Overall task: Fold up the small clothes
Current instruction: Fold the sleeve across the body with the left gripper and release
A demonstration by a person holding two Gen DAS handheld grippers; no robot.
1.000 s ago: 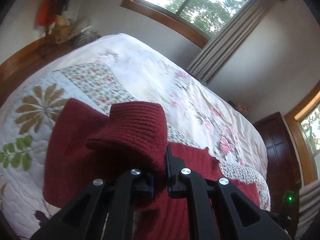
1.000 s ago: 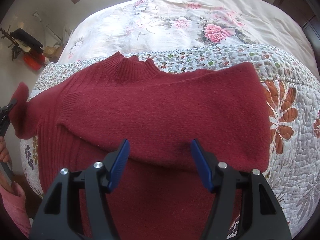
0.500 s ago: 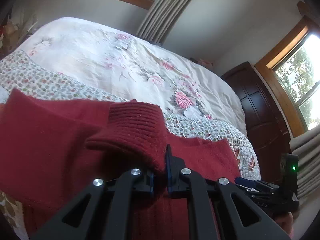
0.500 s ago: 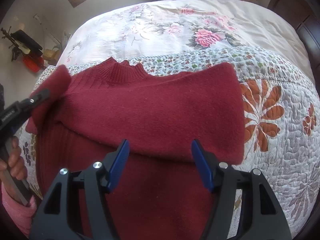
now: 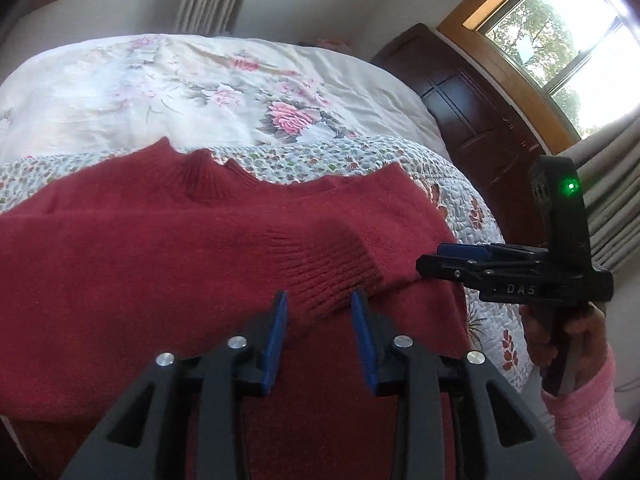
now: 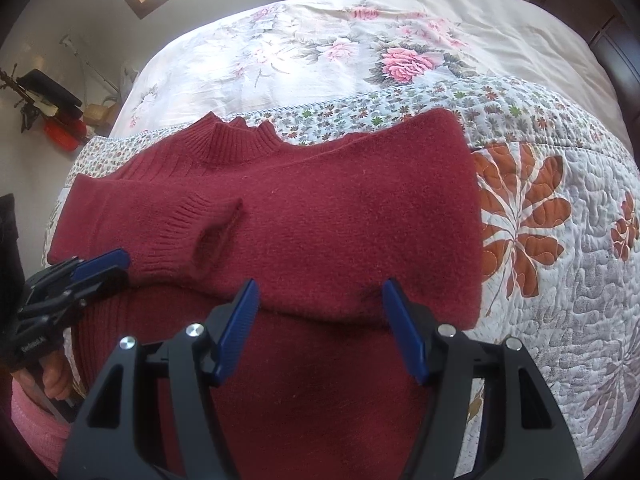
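Your left gripper (image 5: pixel 319 332) has its blue pads parted, with nothing between them; the ribbed cuff (image 5: pixel 328 268) lies just past their tips. That cuff ends a sleeve folded across the dark red sweater (image 5: pixel 140 272), which lies flat on the floral quilt (image 5: pixel 280 160) with its collar (image 5: pixel 200 176) toward the far side. At the right, your right gripper (image 5: pixel 434 258) points in at the sweater's edge, held by a hand (image 5: pixel 568 332) in a pink sleeve (image 5: pixel 588 420); seen side-on, its jaws look nearly closed, though you can't tell for sure.

The red sweater's (image 6: pixel 320 216) hem runs off the bottom edge
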